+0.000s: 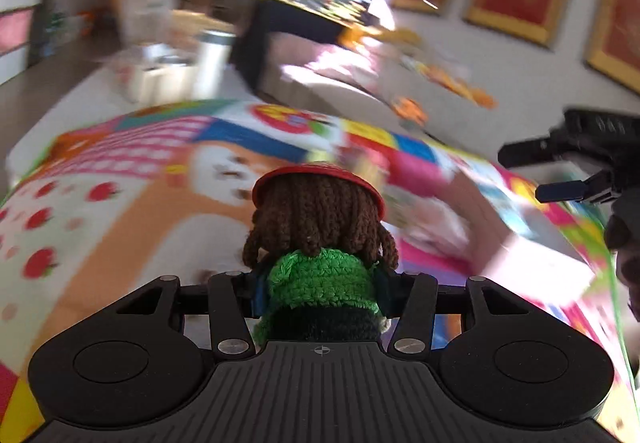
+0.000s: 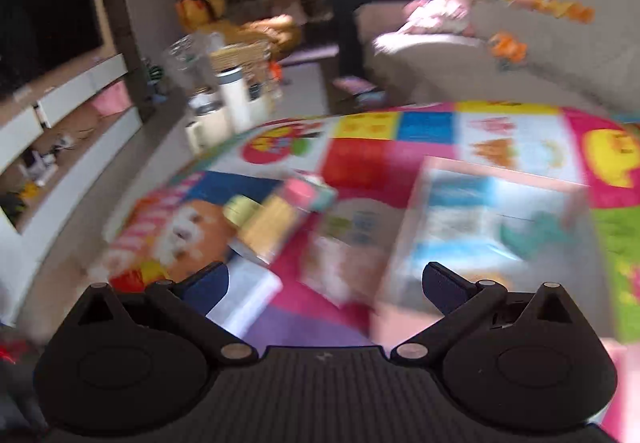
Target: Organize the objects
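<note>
Left wrist view: your left gripper (image 1: 320,291) is pinching a crocheted doll with brown hair, red hat and green top (image 1: 318,239) above the colourful patchwork play mat (image 1: 120,211). Your right gripper (image 2: 326,283) is hanging spread and empty. Blurred boxes, perhaps toys (image 2: 276,219), are waiting unsorted.

- The crocheted doll (image 1: 320,243) is rough knitted yarn: brown ribbed hair, green stitched top, and a smooth red brim at its 12 o'clock.
- The left tongs (image 1: 320,291) are matt black plastic with a ribbed body and dull metal pins at the joints.
- The right tongs (image 2: 326,283) have the same matt ribbed plastic; their pads (image 2: 208,283) look dark blue and finely textured.
- The play mat (image 2: 432,131) looks smooth, brightly printed, slightly glossy.
</note>
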A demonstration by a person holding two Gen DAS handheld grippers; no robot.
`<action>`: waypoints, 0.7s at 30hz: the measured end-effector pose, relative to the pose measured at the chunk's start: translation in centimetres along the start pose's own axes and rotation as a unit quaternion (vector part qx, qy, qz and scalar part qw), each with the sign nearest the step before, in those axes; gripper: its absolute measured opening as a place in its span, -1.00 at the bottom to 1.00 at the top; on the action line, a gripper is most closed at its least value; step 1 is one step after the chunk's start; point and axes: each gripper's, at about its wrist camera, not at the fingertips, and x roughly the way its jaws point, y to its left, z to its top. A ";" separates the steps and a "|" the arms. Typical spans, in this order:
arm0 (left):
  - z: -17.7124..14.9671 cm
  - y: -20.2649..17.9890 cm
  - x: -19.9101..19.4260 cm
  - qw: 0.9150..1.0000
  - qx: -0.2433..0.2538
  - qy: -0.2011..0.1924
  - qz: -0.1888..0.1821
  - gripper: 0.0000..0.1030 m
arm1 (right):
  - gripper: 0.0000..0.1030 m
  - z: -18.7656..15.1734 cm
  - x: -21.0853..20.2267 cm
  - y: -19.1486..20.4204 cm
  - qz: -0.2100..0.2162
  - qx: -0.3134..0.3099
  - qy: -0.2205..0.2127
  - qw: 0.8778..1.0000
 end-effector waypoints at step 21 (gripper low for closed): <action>-0.4 2.9 0.1 0.995 -0.097 -0.014 -0.028 0.05 | -0.10 4.7 21.0 7.9 -0.059 -0.170 0.117 0.977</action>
